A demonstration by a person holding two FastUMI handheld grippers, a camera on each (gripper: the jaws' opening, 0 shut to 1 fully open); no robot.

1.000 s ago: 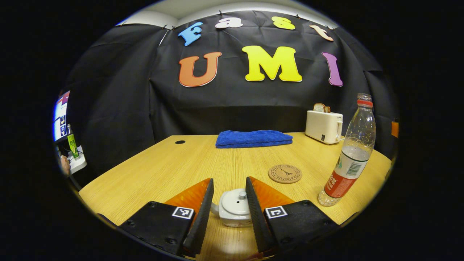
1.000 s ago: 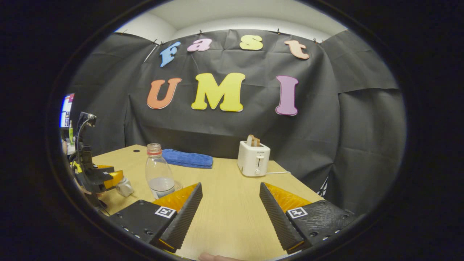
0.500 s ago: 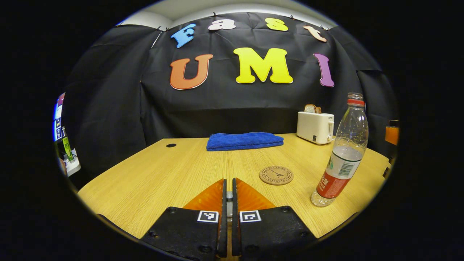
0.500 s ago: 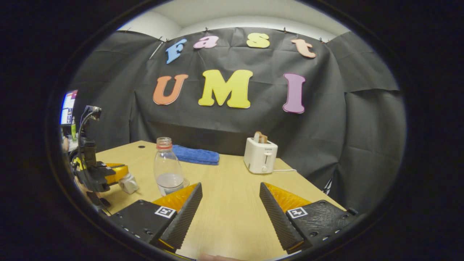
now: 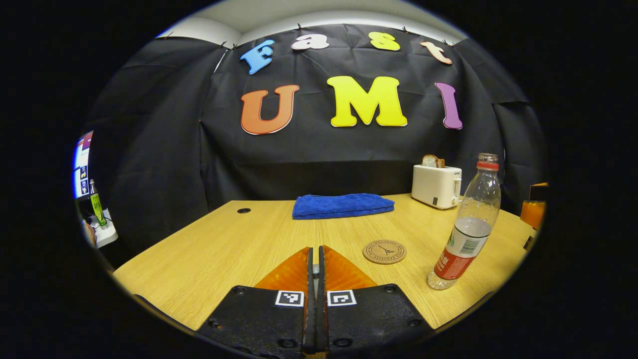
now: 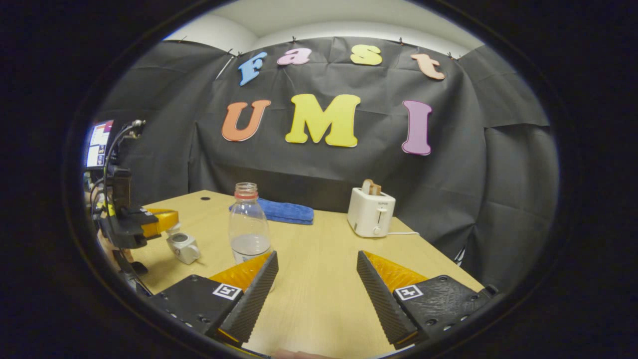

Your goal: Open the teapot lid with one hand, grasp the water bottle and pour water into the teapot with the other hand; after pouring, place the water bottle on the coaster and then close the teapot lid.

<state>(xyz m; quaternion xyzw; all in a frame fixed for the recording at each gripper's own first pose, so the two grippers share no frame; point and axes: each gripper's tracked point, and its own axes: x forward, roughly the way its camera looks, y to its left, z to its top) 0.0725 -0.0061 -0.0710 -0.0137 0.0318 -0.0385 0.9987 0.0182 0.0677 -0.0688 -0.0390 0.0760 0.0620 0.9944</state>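
The table is matt light wood, the towel soft cloth, the water bottle clear glossy plastic.

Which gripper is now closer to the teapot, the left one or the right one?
Left. The left gripper is directly above the teapot, fingers closed. The right gripper is open over bare table, beyond the water bottle.

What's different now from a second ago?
The left claw closed on the lid by its knob and lifted it just above the teapot. The right claw stayed open, and the water bottle still stands untouched.
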